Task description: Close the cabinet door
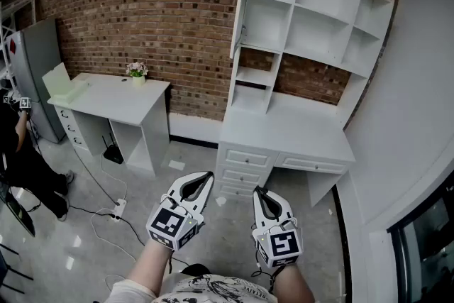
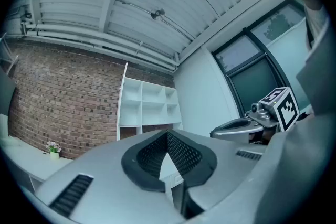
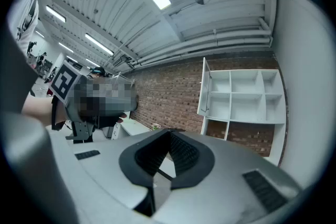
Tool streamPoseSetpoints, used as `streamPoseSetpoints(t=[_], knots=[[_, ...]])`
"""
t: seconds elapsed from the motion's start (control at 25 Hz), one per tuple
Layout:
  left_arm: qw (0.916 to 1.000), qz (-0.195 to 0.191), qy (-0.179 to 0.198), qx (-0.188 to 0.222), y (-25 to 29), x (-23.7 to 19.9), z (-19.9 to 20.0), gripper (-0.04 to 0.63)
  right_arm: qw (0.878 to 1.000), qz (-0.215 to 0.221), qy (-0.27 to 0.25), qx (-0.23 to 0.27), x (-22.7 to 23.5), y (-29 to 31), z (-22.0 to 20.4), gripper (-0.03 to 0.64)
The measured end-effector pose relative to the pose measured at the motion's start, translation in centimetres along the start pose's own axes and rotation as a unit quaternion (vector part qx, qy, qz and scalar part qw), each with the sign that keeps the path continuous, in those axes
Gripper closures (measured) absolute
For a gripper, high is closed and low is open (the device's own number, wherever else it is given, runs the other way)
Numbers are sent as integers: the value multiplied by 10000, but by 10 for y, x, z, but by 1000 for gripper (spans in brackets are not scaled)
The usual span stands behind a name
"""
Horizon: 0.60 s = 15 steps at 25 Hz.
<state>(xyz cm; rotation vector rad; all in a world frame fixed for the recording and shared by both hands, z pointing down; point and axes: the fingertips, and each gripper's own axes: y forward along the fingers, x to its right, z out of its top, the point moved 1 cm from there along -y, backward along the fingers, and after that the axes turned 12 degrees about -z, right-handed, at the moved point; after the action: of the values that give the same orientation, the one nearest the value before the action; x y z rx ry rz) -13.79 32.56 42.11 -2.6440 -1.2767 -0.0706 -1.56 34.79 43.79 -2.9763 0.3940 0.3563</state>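
Note:
A white shelf cabinet stands on a white desk against the brick wall. Its door at the left side is swung open and shows edge-on. The same door shows in the left gripper view and the right gripper view. Both grippers hang low in front of me, well short of the desk. My left gripper is shut with nothing in it. To its right, my right gripper has its jaws together and is also empty.
A second white desk at the left carries a small flower pot and a pale green box. A person stands at the far left by a grey cabinet. A power strip and cables lie on the floor.

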Motion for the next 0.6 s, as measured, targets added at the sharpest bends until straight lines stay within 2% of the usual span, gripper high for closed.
streamPoseSetpoints(t=[0.4, 0.6], knots=[[9999, -104, 1, -28, 10, 0, -2, 586, 9999, 35, 30, -114, 3, 6, -9, 615], [9999, -139, -17, -77, 14, 0, -7, 586, 9998, -84, 102, -177, 5, 9, -11, 614]])
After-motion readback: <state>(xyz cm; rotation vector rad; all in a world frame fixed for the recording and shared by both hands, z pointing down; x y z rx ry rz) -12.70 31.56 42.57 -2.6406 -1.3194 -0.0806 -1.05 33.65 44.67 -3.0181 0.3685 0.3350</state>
